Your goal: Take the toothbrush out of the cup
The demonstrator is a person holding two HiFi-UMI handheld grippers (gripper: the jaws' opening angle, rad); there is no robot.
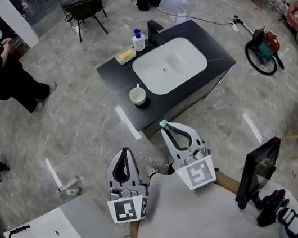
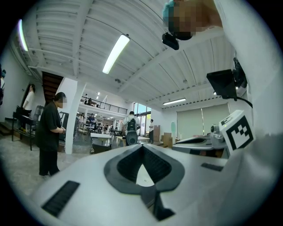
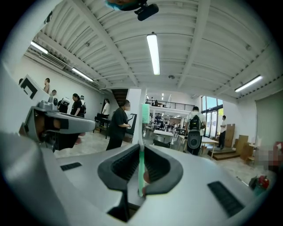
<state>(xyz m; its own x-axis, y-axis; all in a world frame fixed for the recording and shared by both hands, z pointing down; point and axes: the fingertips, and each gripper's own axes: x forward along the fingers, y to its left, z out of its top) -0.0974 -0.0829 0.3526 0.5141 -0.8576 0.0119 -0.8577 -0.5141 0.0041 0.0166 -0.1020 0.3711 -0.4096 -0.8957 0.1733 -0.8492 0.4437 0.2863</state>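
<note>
The toothbrush is gripped upright between the jaws of the right claw. The jaws are closed onto its green-and-white handle, so that the bristled head stands clear above the tips. Held low on the handle like this, the brush is judged to be kept from pivoting, and its head is kept off everything else. In the head view the brush's green end is seen at the claw's tip, just short of the near edge of the dark table. It is well apart from the white cup, which stands on the table's near left part, just left of the white sink. The toothbrush is therefore judged to be already out of the cup (a thin pale thing shows at the cup's rim, too small to be identified). The left claw is drawn shut with nothing between its jaws and is held level just left of the right one. It is judged to be parked there because the lift called for one claw only. What may be left is judged to be setting the brush down somewhere or simply holding it clear.
</note>
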